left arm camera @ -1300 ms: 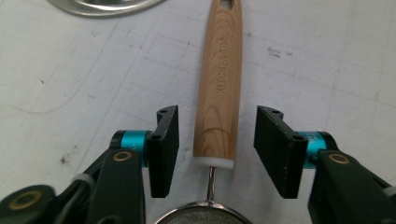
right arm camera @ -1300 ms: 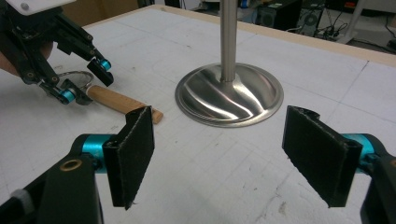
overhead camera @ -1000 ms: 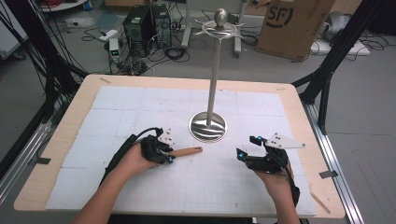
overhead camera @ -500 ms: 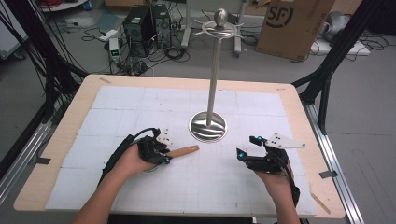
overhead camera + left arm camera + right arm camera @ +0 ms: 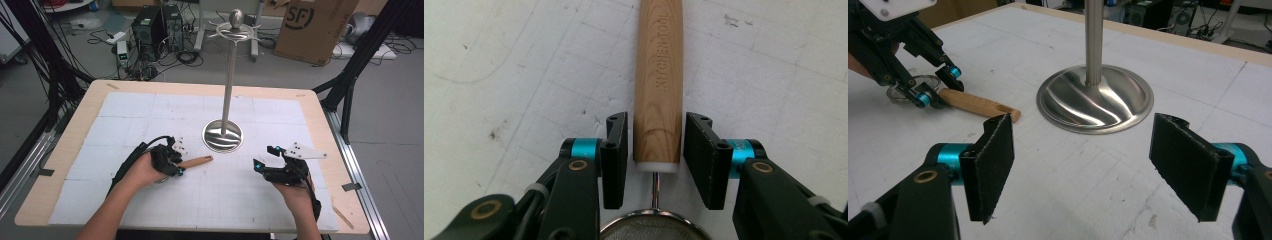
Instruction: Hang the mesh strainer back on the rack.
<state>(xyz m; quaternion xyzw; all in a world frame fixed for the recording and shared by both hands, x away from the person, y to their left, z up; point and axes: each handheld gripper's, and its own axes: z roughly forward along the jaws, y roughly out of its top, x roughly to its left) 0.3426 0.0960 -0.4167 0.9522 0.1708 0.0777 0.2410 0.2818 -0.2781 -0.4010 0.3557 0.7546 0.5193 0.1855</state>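
**Loose straddle risked a slipped strainer**

Left gripper (image 5: 658, 160) straddled the light wooden handle w/ engraved lettering (image 5: 659, 85) of a small wire-mesh strainer (image 5: 655, 231) lying on the white gridded mat (image 5: 150, 115), jaws spread, gaps both sides. Closing off-centre would likely roll or skid it. Right gripper (image 5: 1093, 165) stood wide open & empty near the polished steel stand base (image 5: 1095, 102); a careless sweep could knock the stand.
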